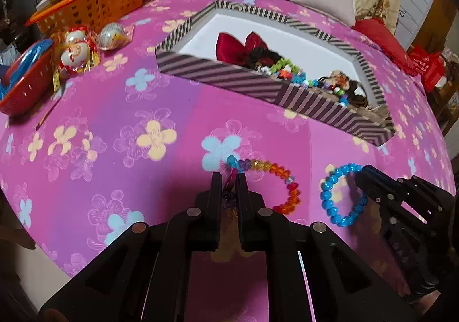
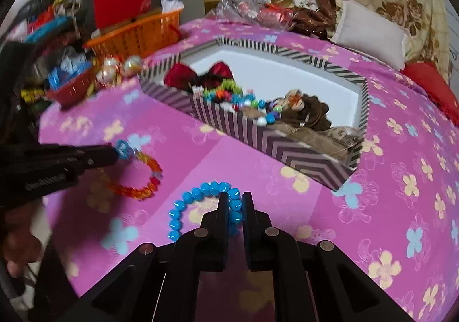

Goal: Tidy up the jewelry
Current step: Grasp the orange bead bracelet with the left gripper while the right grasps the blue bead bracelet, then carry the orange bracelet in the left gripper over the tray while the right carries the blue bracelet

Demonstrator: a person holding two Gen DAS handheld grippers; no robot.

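My left gripper (image 1: 229, 178) pinches the rainbow bead bracelet (image 1: 282, 183) on the flowered pink bedspread (image 1: 114, 109); my right gripper (image 2: 235, 204) fingers clamp the blue bead bracelet (image 2: 200, 204), near the striped box (image 2: 287, 147).

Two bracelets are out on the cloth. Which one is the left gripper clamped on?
The multicolour bracelet, with orange, red, purple and teal beads: the left gripper is shut on its purple end. The all-blue bracelet sits between the right gripper's fingers instead.
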